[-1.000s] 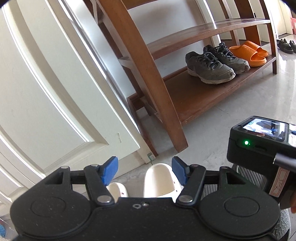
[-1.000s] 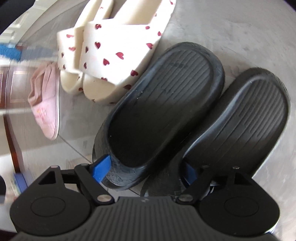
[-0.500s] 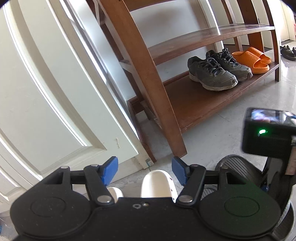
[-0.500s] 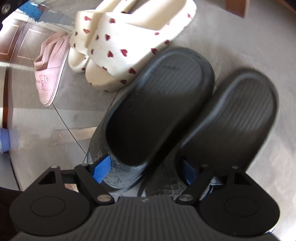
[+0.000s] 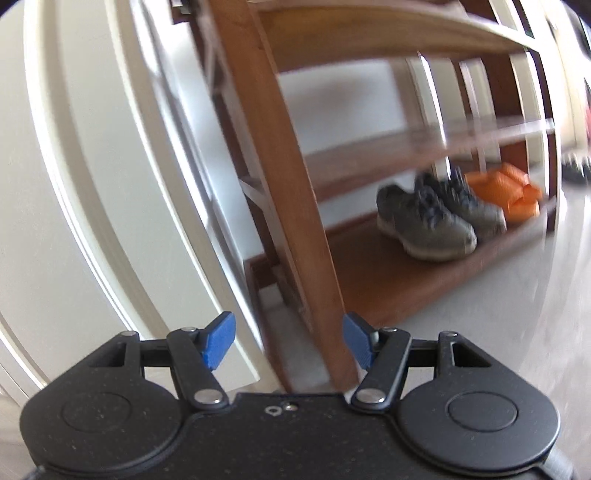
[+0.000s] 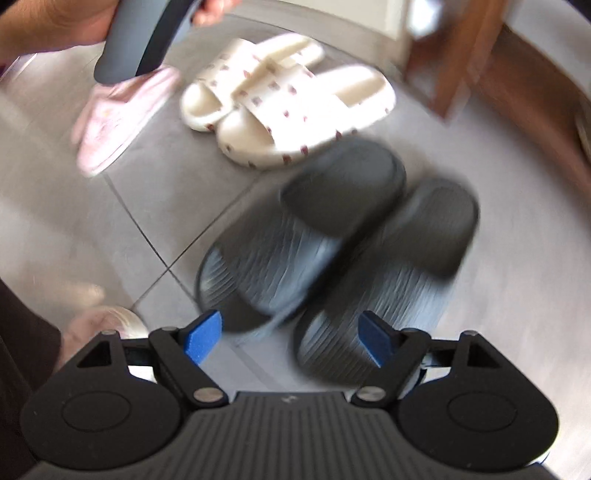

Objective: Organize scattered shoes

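Right gripper (image 6: 288,341) jaws spread, nothing pinched, hovering over black slides (image 6: 332,266) on floor (image 6: 110,229). Cream slides (image 6: 284,99) just beyond black slides, touching them; pink slipper (image 6: 118,122) left of cream pair. Hand (image 6: 55,26) at top on a grey handle. Left gripper (image 5: 288,341) jaws spread, empty, aimed at rack (image 5: 295,206); grey sneakers (image 5: 432,225) on rack's bottom shelf, orange slides (image 5: 506,188) beside them

Tiled floor (image 6: 74,221) carries black slides (image 6: 332,258), cream slippers (image 6: 288,103).
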Demonstrator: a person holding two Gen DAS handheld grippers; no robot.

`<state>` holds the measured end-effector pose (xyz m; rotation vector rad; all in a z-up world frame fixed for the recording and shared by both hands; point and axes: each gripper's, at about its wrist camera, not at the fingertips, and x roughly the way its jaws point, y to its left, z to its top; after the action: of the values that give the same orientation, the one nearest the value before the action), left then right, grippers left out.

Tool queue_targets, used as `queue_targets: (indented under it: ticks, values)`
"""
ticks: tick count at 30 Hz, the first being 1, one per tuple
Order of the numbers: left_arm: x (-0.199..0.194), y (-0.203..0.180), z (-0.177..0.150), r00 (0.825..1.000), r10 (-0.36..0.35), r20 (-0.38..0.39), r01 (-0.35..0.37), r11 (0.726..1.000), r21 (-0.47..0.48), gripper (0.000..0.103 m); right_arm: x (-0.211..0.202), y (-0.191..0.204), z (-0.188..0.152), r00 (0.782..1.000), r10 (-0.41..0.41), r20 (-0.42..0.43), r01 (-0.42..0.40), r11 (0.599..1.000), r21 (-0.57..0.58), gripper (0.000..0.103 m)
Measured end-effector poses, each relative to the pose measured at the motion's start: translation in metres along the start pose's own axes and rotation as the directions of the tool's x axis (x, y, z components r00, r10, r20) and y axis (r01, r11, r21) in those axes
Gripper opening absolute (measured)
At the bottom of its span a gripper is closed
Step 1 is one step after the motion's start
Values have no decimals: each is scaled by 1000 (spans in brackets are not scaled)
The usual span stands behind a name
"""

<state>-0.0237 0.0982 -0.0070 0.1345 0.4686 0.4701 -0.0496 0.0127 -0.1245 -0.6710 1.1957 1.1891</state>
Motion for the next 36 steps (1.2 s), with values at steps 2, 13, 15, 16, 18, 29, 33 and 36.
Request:
queue_targets:
  ticks: [2, 13, 15, 16, 18, 29, 33, 36]
  values:
    - [2, 4, -7, 1000, 7, -11, -7, 999, -49, 64, 11, 11, -17, 994, -40, 98, 39, 999, 14, 83]
    - [11, 25, -39, 995, 52, -88, -69, 978, -196, 64, 76, 22, -50, 912, -267, 311, 202, 953, 226, 84]
    - [14, 23, -43, 994, 47, -104, -68, 974, -214, 64, 82, 20, -54, 883, -299, 361, 217, 943, 251, 84]
    - [16, 20, -45, 993, 38, -111, -62, 974, -220, 64, 84, 18, -56, 874, -308, 375, 218, 939, 265, 84]
    - [17, 15, -46, 993, 25, -114, -50, 973, -224, 65, 88, 15, -59, 845, -334, 417, 234, 933, 274, 84]
    - [32, -12, -48, 992, -16, -128, -18, 964, -264, 65, 98, -34, -67, 680, -434, 591, 306, 901, 308, 85]
    - [37, -22, -48, 990, -21, -139, -14, 968, -249, 65, 103, -30, -67, 667, -351, 657, 291, 935, 203, 85]
    - [40, -24, -47, 989, -18, -148, -21, 965, -262, 65, 104, -32, -61, 681, -319, 660, 281, 945, 167, 84]
